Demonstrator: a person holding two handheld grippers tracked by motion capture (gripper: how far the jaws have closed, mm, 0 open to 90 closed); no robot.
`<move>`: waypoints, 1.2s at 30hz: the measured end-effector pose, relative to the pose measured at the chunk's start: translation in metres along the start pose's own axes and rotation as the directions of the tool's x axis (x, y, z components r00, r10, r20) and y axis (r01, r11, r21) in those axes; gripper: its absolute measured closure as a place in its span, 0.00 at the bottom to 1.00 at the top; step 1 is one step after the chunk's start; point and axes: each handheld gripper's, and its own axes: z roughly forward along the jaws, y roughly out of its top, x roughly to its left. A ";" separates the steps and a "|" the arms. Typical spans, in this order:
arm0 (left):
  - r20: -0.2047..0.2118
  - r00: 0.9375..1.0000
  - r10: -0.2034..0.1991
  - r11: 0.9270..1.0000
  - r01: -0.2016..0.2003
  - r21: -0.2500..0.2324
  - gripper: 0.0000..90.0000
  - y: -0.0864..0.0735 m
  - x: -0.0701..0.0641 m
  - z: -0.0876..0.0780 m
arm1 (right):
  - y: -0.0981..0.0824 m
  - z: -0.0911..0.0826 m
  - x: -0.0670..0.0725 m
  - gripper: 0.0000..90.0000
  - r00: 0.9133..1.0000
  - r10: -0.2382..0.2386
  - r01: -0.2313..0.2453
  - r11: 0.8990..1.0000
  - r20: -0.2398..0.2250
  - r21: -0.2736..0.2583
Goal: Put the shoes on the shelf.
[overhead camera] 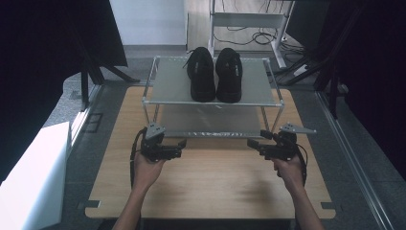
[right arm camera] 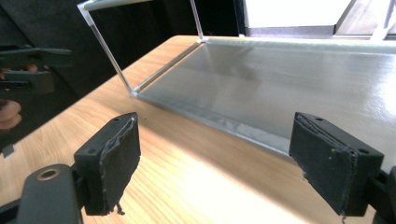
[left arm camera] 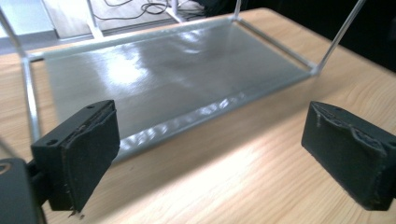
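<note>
Bare table edge nearest; rack beyond.

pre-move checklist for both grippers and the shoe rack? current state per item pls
1. Left gripper jaws open, nothing between them: ok.
2. Right gripper jaws open, nothing between them: ok.
3. Both shoes side by side on the rack's top shelf, upright: ok.
4. Lower shelf bare where seen: ok.
5. Table between grippers and rack free of obstacles: ok.
6. Rack legs seated firmly on the table: cannot tell.
</note>
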 end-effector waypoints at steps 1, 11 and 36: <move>-0.004 1.000 0.008 1.000 -0.008 0.006 0.03 -0.002 0.000 -0.002 | -0.004 -0.005 0.000 0.17 1.000 -0.007 0.007 1.000 0.010 0.010; 0.023 1.000 0.014 1.000 -0.014 0.016 0.00 -0.028 -0.005 -0.018 | -0.020 -0.030 0.000 0.15 0.998 -0.042 0.041 0.999 0.045 0.027; 0.020 0.997 0.072 0.980 -0.075 0.186 0.00 -0.093 -0.027 0.007 | -0.086 -0.016 0.002 0.01 0.981 -0.150 0.117 0.963 0.125 0.243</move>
